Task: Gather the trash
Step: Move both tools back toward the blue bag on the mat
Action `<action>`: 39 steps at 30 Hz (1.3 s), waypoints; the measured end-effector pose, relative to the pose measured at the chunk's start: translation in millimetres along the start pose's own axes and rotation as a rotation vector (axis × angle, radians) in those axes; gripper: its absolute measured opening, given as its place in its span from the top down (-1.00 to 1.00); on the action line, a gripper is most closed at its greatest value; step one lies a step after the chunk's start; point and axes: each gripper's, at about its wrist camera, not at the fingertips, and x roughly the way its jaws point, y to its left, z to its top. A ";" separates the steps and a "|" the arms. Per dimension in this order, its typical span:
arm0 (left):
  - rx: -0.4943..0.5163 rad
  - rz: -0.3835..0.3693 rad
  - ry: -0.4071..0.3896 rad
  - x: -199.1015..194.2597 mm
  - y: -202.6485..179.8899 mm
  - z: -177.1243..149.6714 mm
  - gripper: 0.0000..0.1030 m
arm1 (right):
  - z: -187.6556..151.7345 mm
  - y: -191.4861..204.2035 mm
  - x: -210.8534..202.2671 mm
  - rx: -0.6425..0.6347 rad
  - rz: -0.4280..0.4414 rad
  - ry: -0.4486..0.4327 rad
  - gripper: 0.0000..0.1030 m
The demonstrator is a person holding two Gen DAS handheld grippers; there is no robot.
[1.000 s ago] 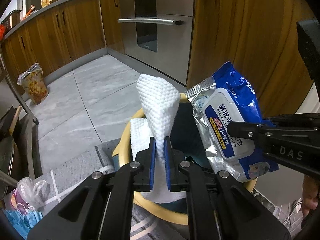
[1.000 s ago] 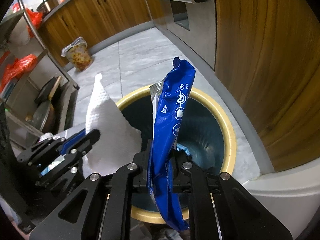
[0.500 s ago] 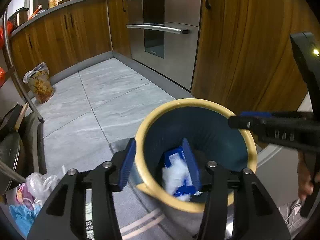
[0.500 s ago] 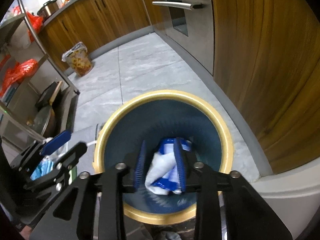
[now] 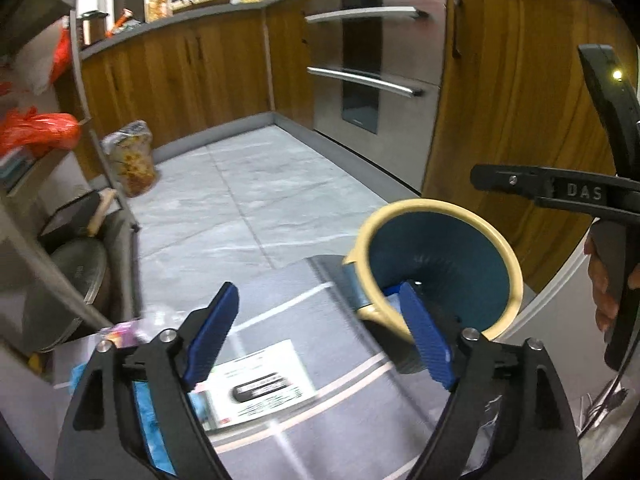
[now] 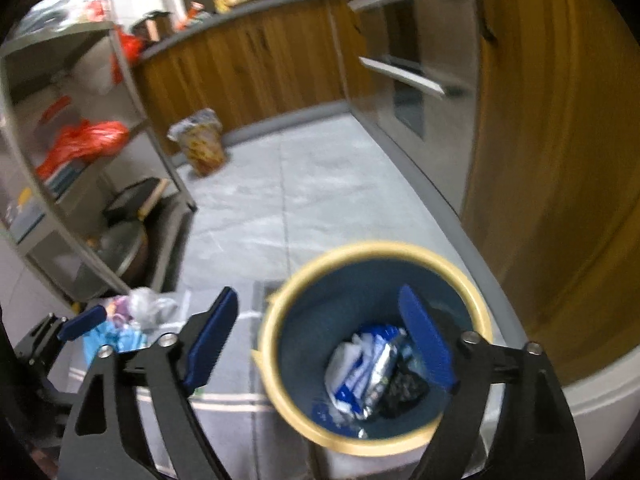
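A blue bin with a yellow rim stands on the floor by a grey mat. Inside it lie the blue wet-wipes pack and a white wipe. My left gripper is open and empty, above the mat left of the bin. My right gripper is open and empty, above the bin's left rim; its body also shows in the left wrist view. A white printed paper and a blue bag lie on the mat.
A crumpled plastic bag and blue wrappers lie at the mat's left. A metal shelf rack stands left. A lined waste bin stands by the wooden cabinets. An oven and a wooden panel are to the right.
Both grippers have opened wider and pulled back up and to the left of the bin. The wipe and the pack, dropped earlier, now rest in the bin.
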 end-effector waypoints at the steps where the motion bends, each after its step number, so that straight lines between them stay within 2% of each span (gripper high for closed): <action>1: -0.006 0.009 -0.006 -6.6 4.2 -0.7 -0.69 | 1.3 9.1 -3.9 -0.027 0.003 -0.020 -0.81; 3: -0.019 0.027 -0.016 -22.5 16.7 -3.7 -0.71 | 3.6 28.9 -13.1 -0.078 0.000 -0.065 -0.85; 8: -0.041 0.092 -0.044 -63.0 49.8 -17.3 -0.81 | 10.9 63.2 -22.6 -0.080 0.035 -0.118 -0.89; 15: -0.076 0.178 -0.043 -97.3 90.8 -57.8 -0.86 | 3.6 118.9 -20.5 -0.128 0.085 -0.095 -0.90; 19: -0.142 0.218 -0.033 -110.4 124.2 -83.7 -0.87 | -5.2 147.4 -14.9 -0.149 0.113 -0.073 -0.90; 24: -0.209 0.275 0.014 -111.1 168.7 -114.5 -0.88 | -10.2 173.9 3.6 -0.171 0.119 -0.028 -0.90; 29: -0.270 0.316 0.057 -102.0 200.8 -129.2 -0.88 | -15.1 190.9 25.7 -0.178 0.122 0.022 -0.90; 33: -0.315 0.306 0.073 -91.2 218.8 -128.4 -0.88 | -19.7 205.6 49.7 -0.192 0.145 0.077 -0.90; 39: -0.359 0.288 0.078 -74.6 237.3 -127.0 -0.88 | -32.8 240.7 89.3 -0.302 0.213 0.176 -0.90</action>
